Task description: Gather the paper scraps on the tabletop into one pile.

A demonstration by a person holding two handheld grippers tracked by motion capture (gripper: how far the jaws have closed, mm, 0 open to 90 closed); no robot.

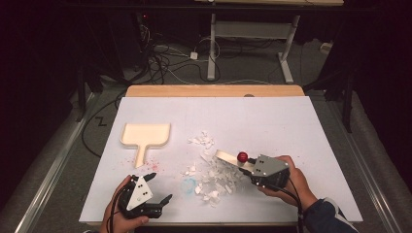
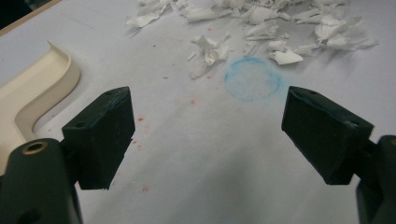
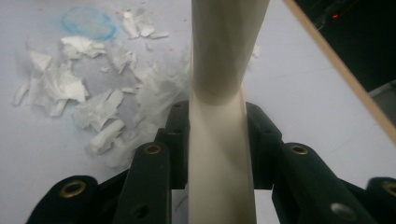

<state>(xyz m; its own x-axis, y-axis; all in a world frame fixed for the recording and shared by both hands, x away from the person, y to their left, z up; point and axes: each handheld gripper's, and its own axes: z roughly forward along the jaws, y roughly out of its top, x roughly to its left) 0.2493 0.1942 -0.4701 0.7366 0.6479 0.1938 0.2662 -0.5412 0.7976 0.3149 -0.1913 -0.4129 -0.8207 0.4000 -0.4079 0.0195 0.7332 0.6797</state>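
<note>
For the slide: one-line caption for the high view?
Right tool sweeps a cream brush through torn paper scraps; dustpan waits left.

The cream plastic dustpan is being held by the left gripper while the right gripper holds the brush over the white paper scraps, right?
Not quite. The cream plastic dustpan lies free on the table; the left gripper is open and holds nothing, as the high view shows. The right gripper does hold the cream brush over the white paper scraps.

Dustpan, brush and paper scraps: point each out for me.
Dustpan [image 1: 145,133], high view, on the flat of its tray.
Brush [image 3: 219,140], right gripper view, on the cream handle between the jaws.
Paper scraps [image 1: 216,177], high view, middle of the pile.
</note>
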